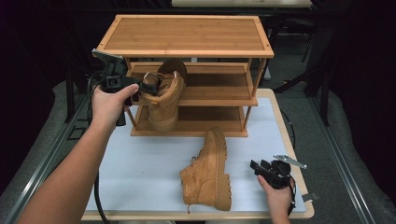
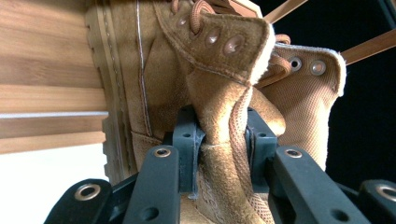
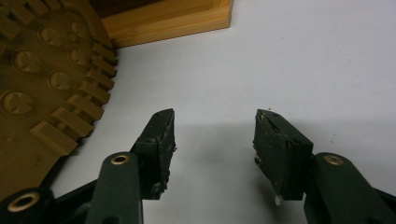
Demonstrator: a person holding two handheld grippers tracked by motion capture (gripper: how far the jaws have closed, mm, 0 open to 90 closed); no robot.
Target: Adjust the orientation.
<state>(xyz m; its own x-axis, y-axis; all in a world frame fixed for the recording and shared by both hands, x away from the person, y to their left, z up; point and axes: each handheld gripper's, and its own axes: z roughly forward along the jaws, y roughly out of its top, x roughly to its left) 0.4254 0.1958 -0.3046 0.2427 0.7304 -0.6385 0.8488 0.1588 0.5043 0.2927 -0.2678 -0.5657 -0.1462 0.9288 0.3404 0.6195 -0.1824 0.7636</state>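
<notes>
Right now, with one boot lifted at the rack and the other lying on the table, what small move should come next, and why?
Probably ease the left claw forward to set the held boot on the middle shelf. The claw is clamped on the boot's collar, and the boot hangs at the rack's front edge, heel down. The right claw waits open beside the lying boot.

wooden three-tier shoe rack [image 1: 187, 35] stands at back of table [image 1: 140, 163], top shelf bare. white table surface, wood edging. grey floor [image 1: 336, 154] around, dark background.
</notes>
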